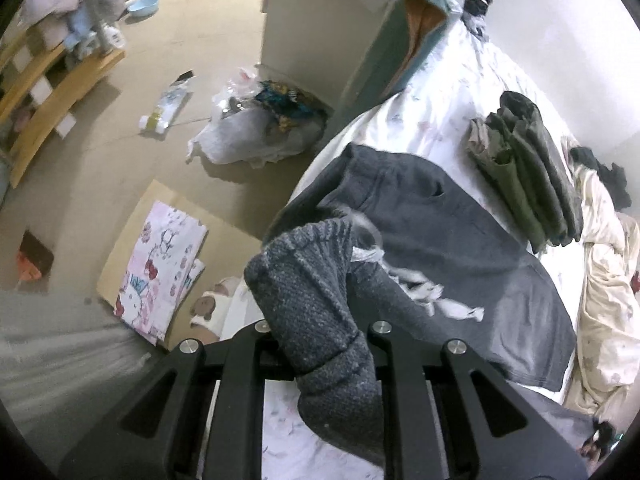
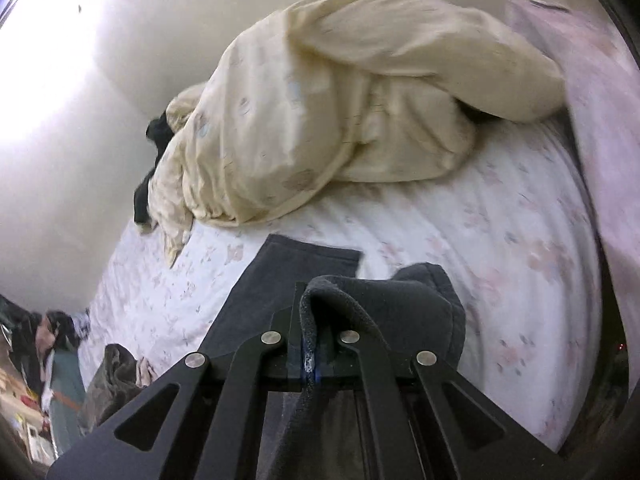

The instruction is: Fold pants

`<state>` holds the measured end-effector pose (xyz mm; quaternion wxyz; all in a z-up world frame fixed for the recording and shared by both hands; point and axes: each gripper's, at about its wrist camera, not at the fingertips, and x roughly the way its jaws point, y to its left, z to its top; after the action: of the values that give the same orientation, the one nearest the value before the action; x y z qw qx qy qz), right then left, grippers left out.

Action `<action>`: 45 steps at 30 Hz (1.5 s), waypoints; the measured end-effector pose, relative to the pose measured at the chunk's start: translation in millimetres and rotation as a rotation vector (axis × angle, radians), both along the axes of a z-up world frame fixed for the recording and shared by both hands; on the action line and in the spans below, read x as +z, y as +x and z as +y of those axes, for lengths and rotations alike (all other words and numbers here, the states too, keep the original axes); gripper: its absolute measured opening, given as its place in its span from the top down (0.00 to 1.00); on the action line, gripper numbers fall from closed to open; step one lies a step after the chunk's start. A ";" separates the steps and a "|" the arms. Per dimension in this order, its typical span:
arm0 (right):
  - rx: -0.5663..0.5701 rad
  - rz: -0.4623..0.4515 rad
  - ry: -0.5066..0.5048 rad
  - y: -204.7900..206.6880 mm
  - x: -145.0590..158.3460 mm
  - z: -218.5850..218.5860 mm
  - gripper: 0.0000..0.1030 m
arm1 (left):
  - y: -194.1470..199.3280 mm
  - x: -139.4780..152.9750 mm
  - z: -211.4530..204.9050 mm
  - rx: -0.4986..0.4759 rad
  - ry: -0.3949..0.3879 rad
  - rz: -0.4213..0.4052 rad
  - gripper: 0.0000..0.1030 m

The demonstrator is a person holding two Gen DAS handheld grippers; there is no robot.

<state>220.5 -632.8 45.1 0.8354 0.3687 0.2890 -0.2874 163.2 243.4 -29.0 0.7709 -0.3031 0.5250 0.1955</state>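
Nearest, left gripper (image 1: 320,344): jaws drawn narrow, clamped on the ribbed waistband of the grey pants (image 1: 460,240), which bunches up between the fingers at 6 o'clock of the left wrist view.

Item, white drawstring (image 1: 424,292): trails from the waistband across the pants' seat, toward 3 o'clock.

Item, pants body: spread flat on the floral bedsheet (image 1: 440,120), running from centre toward 4 o'clock.

Item, folded olive garments (image 1: 528,168): stacked on the sheet just beyond the pants, at 2 o'clock.

Item, cartoon-print cloth (image 1: 160,268): on the floor at 8 o'clock, beside the bed.

Item, plastic bags (image 1: 256,128): heaped on the floor at 11 o'clock; blue basin (image 1: 143,3) farther, near the top left.

Nearest in the right wrist view, right gripper (image 2: 310,344): jaws pinched together on a fold of the pants' dark fabric (image 2: 380,304), lifted off the sheet at 6 o'clock.

Item, one flat corner of the pants: lies on the sheet at centre.

Item, cream quilt (image 2: 320,120): crumpled at 12 o'clock, against the wall.
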 end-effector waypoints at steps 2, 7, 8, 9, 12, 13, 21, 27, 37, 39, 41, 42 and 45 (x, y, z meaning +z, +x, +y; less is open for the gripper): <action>0.031 0.038 -0.025 28.4 5.2 4.5 0.99 | 20.8 0.8 2.9 -0.008 -0.013 0.018 0.88; 0.156 0.207 -0.104 138.6 -6.6 21.1 0.99 | 98.9 -7.5 7.0 -0.038 0.013 0.082 0.87; 0.176 0.245 -0.123 158.6 -13.3 25.0 0.99 | 117.2 -13.4 9.0 -0.046 0.025 0.102 0.87; 0.194 0.279 -0.141 180.5 -21.1 29.1 0.99 | 139.8 -22.6 12.2 -0.046 0.037 0.121 0.87; 0.242 0.367 -0.192 242.5 -50.1 45.0 0.99 | 190.8 -47.9 16.2 -0.096 0.088 0.171 0.87; 0.264 0.407 -0.214 263.7 -62.9 51.8 0.99 | 202.0 -55.9 15.7 -0.122 0.108 0.196 0.87; 0.374 0.594 -0.247 332.9 -146.8 73.1 0.93 | 249.4 -93.7 15.7 -0.195 0.175 0.236 0.81; 0.543 0.547 -0.321 335.1 -118.0 95.5 0.36 | 234.7 -61.5 28.3 -0.200 0.139 0.033 0.27; 1.332 0.213 -0.286 258.8 -51.8 353.5 0.29 | 147.0 -32.4 68.9 -0.214 0.261 -0.066 0.17; 1.473 0.164 -0.243 241.0 -53.8 431.0 0.22 | 131.5 -41.3 78.4 -0.171 0.234 -0.069 0.17; 1.584 0.137 -0.195 228.4 -57.8 500.7 0.21 | 118.4 -54.6 89.6 -0.120 0.182 -0.075 0.17; 1.634 0.132 -0.190 222.9 -59.8 536.8 0.21 | 116.1 -63.7 94.3 -0.116 0.159 -0.067 0.17; 1.762 0.128 -0.214 208.5 -67.4 640.8 0.21 | 115.1 -77.9 100.4 -0.166 0.140 -0.037 0.17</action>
<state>429.0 8.0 -22.4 0.7654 -0.0841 0.4853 0.4143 278.3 343.9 -106.9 0.8134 -0.2073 0.5190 0.1615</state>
